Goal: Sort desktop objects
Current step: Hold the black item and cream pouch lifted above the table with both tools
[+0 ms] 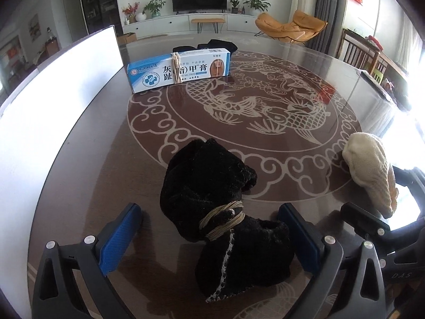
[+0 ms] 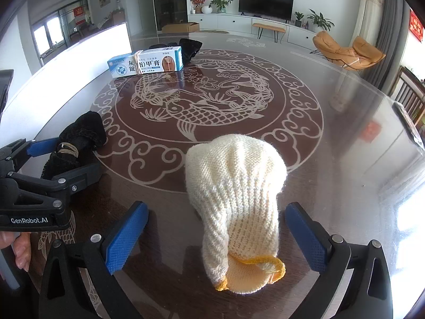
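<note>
The tabletop [image 2: 332, 122], dark brown under glass with a pale carp medallion at its centre, carried everything. A white board [image 1: 53, 101] stood along its left edge. Beyond the medallion stood a blue-and-white ointment box [image 1: 180, 70] wound with cord, with dark cloth items [image 1: 220, 45] just behind it. On the medallion's near rim, to the left, lay a black cloth bundle [image 1: 225, 212] tied with tan cord, between the blue pads of the left tongs [image 1: 209, 239], which stood spread and apart from it. To the right of the medallion's near rim lay a cream knitted pouch [image 2: 236, 202] with a yellow hem, between the spread right tongs [image 2: 216, 235], untouched by either pad.
</note>
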Motion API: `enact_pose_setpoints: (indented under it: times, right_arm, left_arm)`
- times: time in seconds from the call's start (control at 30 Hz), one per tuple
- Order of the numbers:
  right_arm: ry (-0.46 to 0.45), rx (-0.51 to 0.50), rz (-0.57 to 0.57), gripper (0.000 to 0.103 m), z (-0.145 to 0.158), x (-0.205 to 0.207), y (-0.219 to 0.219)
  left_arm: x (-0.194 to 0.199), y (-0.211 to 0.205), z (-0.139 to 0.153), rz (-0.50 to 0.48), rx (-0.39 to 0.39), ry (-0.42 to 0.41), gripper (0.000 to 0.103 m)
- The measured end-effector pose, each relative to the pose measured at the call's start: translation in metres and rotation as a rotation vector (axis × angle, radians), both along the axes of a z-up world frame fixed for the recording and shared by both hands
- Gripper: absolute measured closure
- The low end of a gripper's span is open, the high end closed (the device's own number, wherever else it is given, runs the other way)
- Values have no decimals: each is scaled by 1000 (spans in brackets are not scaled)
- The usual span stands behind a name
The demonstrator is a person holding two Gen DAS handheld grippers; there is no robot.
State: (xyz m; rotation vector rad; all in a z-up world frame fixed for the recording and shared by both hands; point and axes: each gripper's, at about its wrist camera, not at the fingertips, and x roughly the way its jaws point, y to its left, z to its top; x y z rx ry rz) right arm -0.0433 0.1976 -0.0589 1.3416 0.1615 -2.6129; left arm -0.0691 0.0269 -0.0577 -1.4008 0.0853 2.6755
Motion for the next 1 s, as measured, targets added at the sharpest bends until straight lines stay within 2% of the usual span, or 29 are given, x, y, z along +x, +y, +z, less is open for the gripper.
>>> enact_pose_setpoints:
  times: [1.0]
  right_arm:
    - [0,0,1,0,0,0,0]
  left_arm:
    - [1,0,1,-3,-8,4,0]
